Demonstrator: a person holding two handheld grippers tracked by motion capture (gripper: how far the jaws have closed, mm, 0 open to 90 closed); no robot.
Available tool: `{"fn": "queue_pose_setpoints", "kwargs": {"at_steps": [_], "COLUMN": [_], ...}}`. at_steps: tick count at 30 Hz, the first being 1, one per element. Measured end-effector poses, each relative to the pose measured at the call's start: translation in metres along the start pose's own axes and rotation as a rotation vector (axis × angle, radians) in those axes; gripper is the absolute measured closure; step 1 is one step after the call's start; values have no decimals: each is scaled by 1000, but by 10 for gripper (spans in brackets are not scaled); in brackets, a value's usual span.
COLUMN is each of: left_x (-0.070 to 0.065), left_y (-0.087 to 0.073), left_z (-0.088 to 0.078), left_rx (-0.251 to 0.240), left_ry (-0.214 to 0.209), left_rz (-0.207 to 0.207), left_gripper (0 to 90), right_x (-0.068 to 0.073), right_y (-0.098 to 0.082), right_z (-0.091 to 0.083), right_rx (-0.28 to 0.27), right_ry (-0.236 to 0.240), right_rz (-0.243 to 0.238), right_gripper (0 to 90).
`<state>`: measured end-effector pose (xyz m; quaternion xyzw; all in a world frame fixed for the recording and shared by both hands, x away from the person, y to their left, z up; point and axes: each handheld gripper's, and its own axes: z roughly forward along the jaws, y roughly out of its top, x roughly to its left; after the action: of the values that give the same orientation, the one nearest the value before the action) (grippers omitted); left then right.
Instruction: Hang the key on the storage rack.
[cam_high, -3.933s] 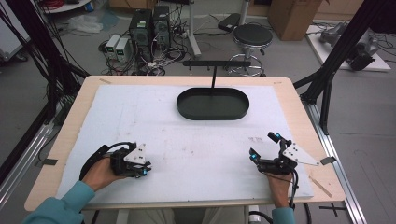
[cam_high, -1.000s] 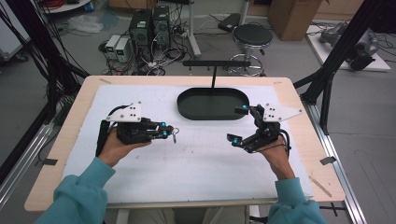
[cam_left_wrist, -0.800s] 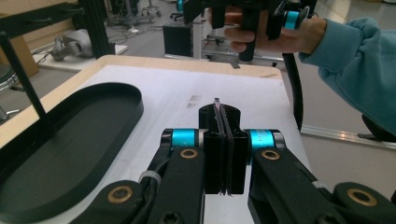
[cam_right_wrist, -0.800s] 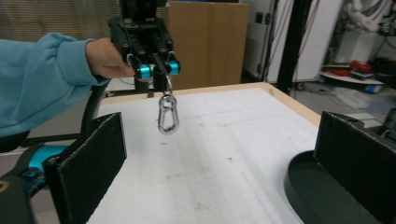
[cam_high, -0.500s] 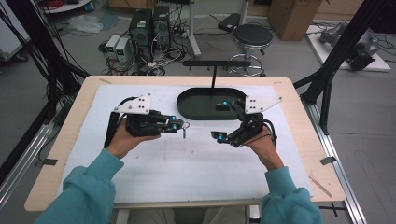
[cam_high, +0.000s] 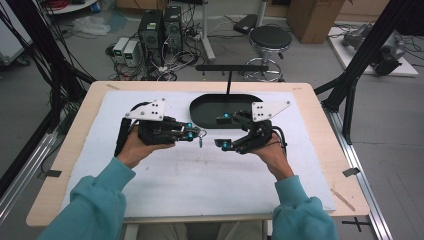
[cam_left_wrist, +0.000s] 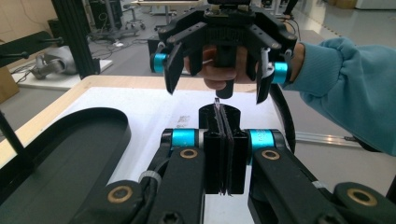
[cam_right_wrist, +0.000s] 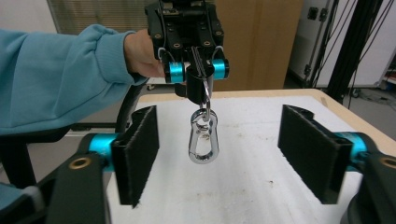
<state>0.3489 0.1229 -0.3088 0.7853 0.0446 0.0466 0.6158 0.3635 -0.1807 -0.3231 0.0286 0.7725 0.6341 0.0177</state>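
- Both hands have come in from the near corners of the table to its middle since the earliest frame; grippers now face each other tip to tip, just in front of the black tray (cam_high: 210, 102).
- Left gripper (cam_high: 196, 134): jaws clamped fully together on the top ring of a silver snap hook (cam_right_wrist: 203, 137). Right gripper view shows the ring pinched between the pads and the clip body hanging free below, above the white mat (cam_high: 200, 185), not touching it.
- Left gripper view: pads pressed flat against each other, only a sliver of metal poking out at the tip.
- High view: hook is a small blurred bit hanging off the left gripper's tip, in the gap between the two grippers.
- Right gripper (cam_high: 220, 131): jaws have just been closing but stand apart. Right gripper view: hook sits between the two pads (cam_right_wrist: 139, 154), clear gap on both sides, no contact.
- Tray sits at the far middle of the mat; right gripper's upper jaw overlaps its near rim in the high view, can't tell height above it.
- Teal sleeves (cam_high: 95, 205) on both forearms.
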Motion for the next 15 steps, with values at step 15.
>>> {"fn": "queue_pose_setpoints", "kwargs": {"at_steps": [15], "left_x": [0], "left_y": [-1], "left_z": [6], "left_rx": [13], "left_ry": [-20], "left_rz": [7], "left_gripper": [883], "right_x": [-2], "right_y": [-2], "right_z": [11], "right_rx": [23], "right_ry": [76], "right_rz": [8], "right_gripper": [573]}}
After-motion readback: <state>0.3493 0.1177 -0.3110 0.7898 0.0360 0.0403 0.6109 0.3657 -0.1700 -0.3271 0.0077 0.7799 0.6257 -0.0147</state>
